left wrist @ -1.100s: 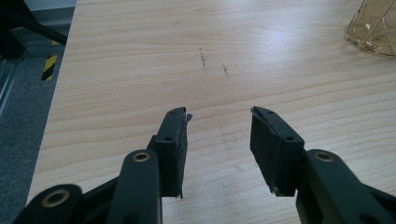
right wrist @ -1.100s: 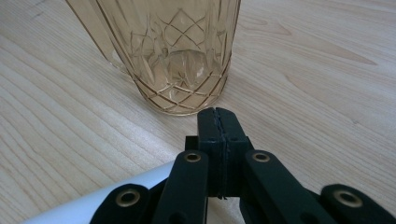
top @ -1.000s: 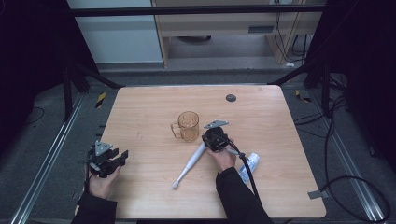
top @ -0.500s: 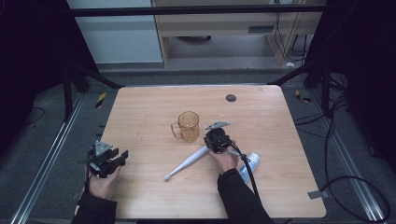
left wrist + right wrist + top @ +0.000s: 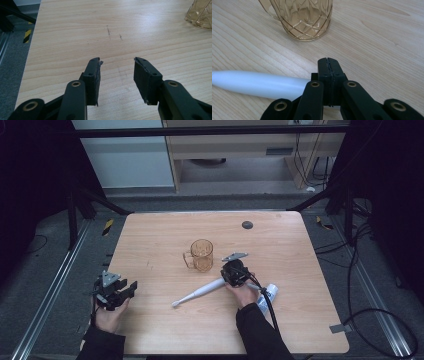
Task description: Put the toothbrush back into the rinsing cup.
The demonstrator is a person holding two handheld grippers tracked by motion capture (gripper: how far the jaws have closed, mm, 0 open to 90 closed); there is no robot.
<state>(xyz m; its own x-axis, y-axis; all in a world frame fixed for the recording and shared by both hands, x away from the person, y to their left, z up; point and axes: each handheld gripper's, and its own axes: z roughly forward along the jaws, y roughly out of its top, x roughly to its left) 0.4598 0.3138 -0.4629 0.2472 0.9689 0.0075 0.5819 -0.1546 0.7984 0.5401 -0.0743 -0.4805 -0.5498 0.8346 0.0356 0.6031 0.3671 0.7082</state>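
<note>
Centrally, right gripper point(image 5: 231, 271) clamps the white toothbrush point(image 5: 200, 293) handle, jaws pressed together, just below the amber glass mug point(image 5: 202, 254); lower left, left gripper point(image 5: 121, 291) gapes, holding nothing.

Mug mid-table, toothbrush just in front of it

The mug point(image 5: 202, 254) stands near the table's point(image 5: 165, 225) centre; the toothbrush point(image 5: 199, 295) lies before it, slanting left and forward. A tube point(image 5: 267, 294) lies to the right, and a disc point(image 5: 247, 224) sits behind, near the far edge.
</note>
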